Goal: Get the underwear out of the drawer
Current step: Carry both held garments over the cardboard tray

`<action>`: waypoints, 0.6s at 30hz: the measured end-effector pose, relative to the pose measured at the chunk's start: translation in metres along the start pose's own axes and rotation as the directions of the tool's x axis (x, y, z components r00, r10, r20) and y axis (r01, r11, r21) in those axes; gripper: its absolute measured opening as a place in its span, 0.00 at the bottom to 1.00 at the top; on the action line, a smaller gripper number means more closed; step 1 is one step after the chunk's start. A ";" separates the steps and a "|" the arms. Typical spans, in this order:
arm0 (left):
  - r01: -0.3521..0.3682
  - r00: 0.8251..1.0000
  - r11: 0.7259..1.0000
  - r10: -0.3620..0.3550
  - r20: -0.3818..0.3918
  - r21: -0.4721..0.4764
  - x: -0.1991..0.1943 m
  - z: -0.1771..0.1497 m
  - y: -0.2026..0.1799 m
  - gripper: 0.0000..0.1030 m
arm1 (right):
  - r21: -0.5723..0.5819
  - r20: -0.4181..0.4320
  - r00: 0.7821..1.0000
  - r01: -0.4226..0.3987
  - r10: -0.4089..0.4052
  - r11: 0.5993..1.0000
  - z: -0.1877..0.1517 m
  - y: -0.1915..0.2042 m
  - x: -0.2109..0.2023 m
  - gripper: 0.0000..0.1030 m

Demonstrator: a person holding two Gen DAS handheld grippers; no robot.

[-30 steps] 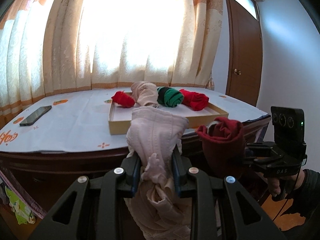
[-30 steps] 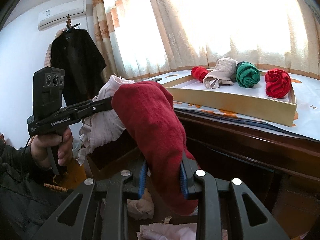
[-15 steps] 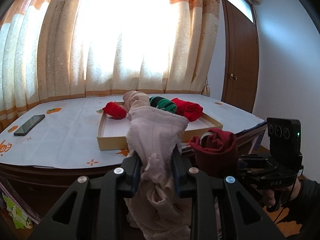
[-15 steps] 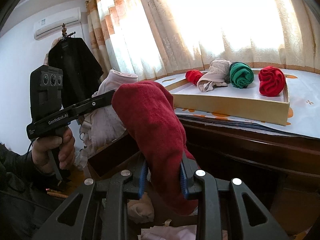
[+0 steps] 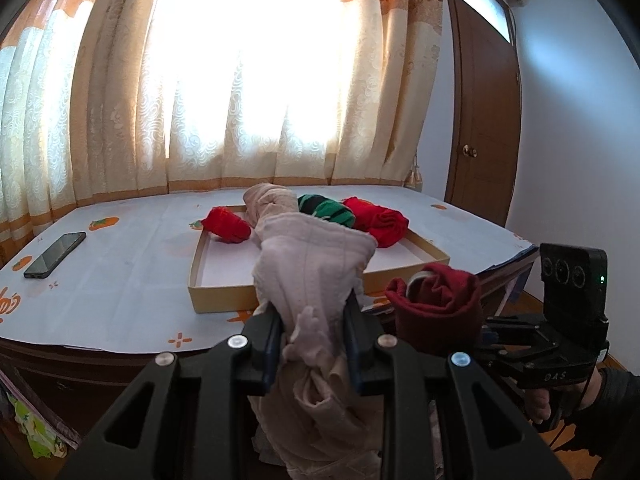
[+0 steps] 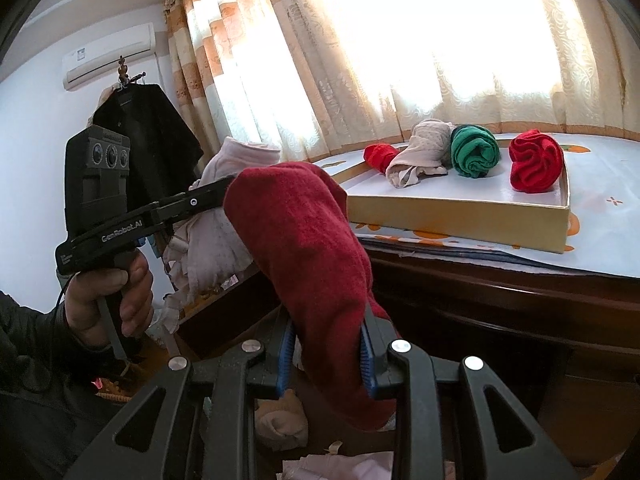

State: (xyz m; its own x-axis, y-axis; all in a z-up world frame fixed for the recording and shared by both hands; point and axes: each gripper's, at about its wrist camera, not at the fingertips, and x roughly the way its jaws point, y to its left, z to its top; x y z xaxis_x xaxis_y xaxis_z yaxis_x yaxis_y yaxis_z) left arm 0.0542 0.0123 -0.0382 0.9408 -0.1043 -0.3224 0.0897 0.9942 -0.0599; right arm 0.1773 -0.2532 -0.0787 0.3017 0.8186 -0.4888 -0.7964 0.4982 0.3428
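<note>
Two grippers were held side by side before the table edge (image 5: 100, 354): left gripper (image 5: 312, 340) clamped on beige underwear (image 5: 312, 276), right gripper (image 6: 326, 352) on maroon underwear (image 6: 304, 240).

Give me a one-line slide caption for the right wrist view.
Right gripper clamps dark red underwear; the left gripper holds a beige pair beside the tray of rolled garments.

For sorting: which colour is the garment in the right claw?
Dark red garment, clearest in the right wrist view.
</note>
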 end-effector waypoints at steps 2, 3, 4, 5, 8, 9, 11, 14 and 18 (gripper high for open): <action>-0.002 1.000 1.000 0.002 0.004 0.002 0.000 0.002 0.000 0.25 | -0.002 0.012 1.000 -0.001 0.001 1.000 0.001 0.000 -0.002 0.29; -0.003 1.000 1.000 0.003 0.004 0.003 0.001 0.003 0.001 0.25 | -0.003 0.018 1.000 -0.003 0.003 1.000 0.002 0.001 -0.003 0.29; -0.005 1.000 1.000 0.005 0.005 0.005 0.001 0.004 0.001 0.25 | -0.003 0.020 1.000 -0.004 0.004 1.000 0.003 0.001 -0.003 0.29; -0.008 1.000 1.000 0.008 0.007 0.007 0.002 0.005 0.001 0.25 | -0.006 0.022 1.000 -0.002 0.002 1.000 0.006 0.002 -0.004 0.29; -0.011 1.000 1.000 0.011 0.012 0.010 0.001 0.008 0.002 0.25 | -0.019 0.024 1.000 0.002 -0.002 1.000 0.013 0.005 -0.005 0.29; -0.012 1.000 1.000 0.012 0.014 0.011 0.001 0.009 0.003 0.25 | -0.023 0.024 1.000 0.003 -0.003 1.000 0.016 0.006 -0.005 0.29; -0.014 1.000 1.000 0.014 0.015 0.013 0.001 0.010 0.004 0.25 | -0.030 0.026 1.000 0.005 -0.004 1.000 0.020 0.007 -0.006 0.29; -0.018 1.000 1.000 0.017 0.015 0.017 0.002 0.014 0.005 0.25 | -0.043 0.030 1.000 0.006 -0.005 0.999 0.026 0.009 -0.008 0.29; -0.020 1.000 1.000 0.019 0.023 0.024 0.002 0.021 0.005 0.25 | -0.060 0.037 0.999 0.019 -0.017 0.998 0.036 0.011 -0.011 0.29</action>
State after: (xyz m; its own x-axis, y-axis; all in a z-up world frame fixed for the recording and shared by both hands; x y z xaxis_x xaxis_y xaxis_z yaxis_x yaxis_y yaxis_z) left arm 0.0630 0.0175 -0.0197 0.9496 -0.0845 -0.3018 0.0788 0.9964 -0.0311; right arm 0.1843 -0.2465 -0.0411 0.3344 0.8198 -0.4649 -0.8205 0.4959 0.2842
